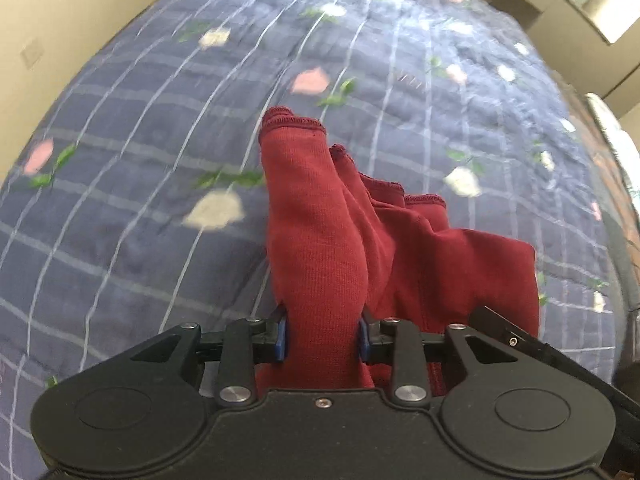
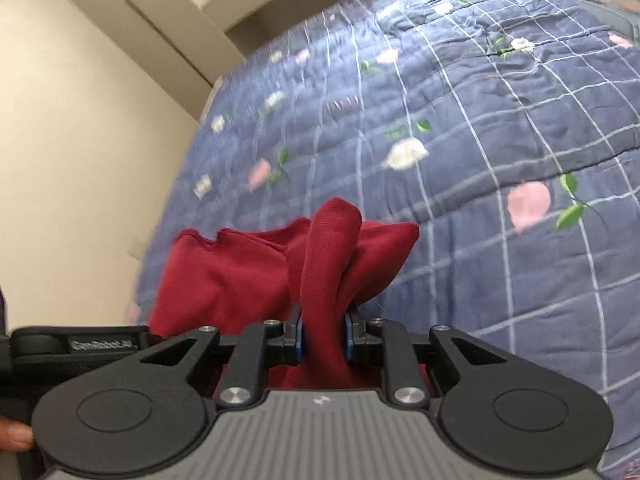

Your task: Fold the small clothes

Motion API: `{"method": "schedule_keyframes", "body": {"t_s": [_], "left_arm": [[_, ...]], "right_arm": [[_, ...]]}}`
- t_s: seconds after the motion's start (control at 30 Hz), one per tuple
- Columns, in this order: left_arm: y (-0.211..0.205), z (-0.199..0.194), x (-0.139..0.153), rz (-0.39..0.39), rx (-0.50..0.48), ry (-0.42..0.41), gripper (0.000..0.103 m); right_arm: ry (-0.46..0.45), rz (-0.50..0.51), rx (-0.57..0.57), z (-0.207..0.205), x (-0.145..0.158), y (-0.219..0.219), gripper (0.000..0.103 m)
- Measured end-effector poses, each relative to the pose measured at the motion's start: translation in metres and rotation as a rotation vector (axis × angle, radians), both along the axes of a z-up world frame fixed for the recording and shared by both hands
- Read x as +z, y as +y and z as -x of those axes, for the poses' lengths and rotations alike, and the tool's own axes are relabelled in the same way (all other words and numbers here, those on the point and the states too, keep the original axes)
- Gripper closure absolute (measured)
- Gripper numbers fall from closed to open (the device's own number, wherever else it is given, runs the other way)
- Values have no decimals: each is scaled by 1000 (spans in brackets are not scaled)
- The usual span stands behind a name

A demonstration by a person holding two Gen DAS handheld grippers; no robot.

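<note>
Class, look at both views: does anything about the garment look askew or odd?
Yes. The dark red knit garment hangs bunched and twisted between the left hand-held gripper and right hand-held gripper, not spread flat on the blue floral quilt.

A dark red knit garment point(image 1: 320, 240) point(image 2: 248, 276) hangs bunched and lifted clear above the bed, pinched at two spots into upright rolled folds, its stitched hems rippling along the far edge while loose fabric sags in soft creases between the two held points.
</note>
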State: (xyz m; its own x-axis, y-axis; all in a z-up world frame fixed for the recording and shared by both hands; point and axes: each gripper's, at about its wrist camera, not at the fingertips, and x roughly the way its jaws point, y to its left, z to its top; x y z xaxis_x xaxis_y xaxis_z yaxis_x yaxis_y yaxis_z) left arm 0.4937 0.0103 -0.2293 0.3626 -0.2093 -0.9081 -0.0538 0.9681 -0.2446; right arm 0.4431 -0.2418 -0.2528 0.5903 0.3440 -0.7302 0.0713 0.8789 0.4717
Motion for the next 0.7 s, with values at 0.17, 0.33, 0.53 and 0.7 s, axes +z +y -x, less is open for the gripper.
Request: {"method": "schedule_keyframes", "body": {"t_s": [0.17,0.33,0.53,0.7], "left_arm": [[7,12,-20,-32,9,5,57],[12,11,-30,-2,13,23,42],[9,5,-38,-20,7,49,24],[10,13,-38,-47,45,50,6]], "right_arm": [[73,37,-65,3,-16,-18,75],[118,62,-111,9,-30,-31,57],[91,168,-90,13,-25,-28,35],[68,255,-63,19,-22,-23,17]]}}
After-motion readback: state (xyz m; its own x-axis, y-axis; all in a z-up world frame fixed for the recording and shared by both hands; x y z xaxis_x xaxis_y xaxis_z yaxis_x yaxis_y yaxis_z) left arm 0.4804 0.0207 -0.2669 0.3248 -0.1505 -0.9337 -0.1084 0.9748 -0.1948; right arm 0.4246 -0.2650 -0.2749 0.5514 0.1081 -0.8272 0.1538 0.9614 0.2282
